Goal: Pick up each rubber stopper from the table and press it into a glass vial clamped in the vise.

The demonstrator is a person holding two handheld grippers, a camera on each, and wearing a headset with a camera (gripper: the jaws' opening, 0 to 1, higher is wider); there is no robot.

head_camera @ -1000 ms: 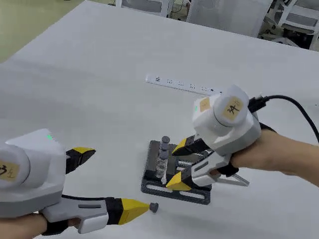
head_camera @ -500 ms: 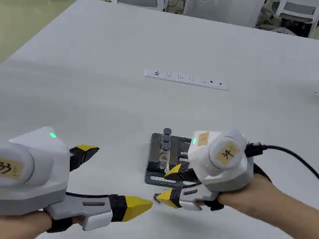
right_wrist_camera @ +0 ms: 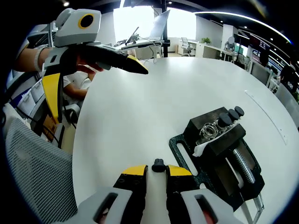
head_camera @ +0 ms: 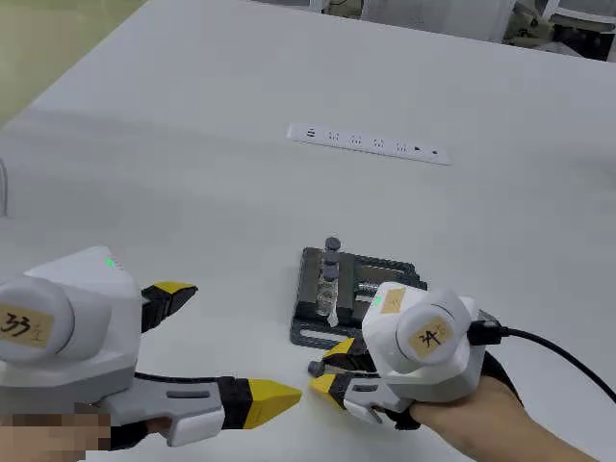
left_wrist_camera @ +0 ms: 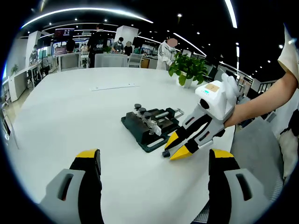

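A white power strip (head_camera: pixel 369 144) lies flat, with office chairs (head_camera: pixel 433 12) beyond it

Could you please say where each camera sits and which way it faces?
Head view: on the headset, looking down at the vise; left gripper, right gripper, a hand show.
Left gripper view: on that gripper, facing vise and right gripper past its open jaws.
Right gripper view: faces the rubber stopper at its jaw tips.
Both gripper views share the vise.

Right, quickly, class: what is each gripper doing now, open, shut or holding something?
Left gripper: open wide, holding nothing.
Right gripper: jaws narrowed either side of the rubber stopper on the table; whether it grips cannot be told.
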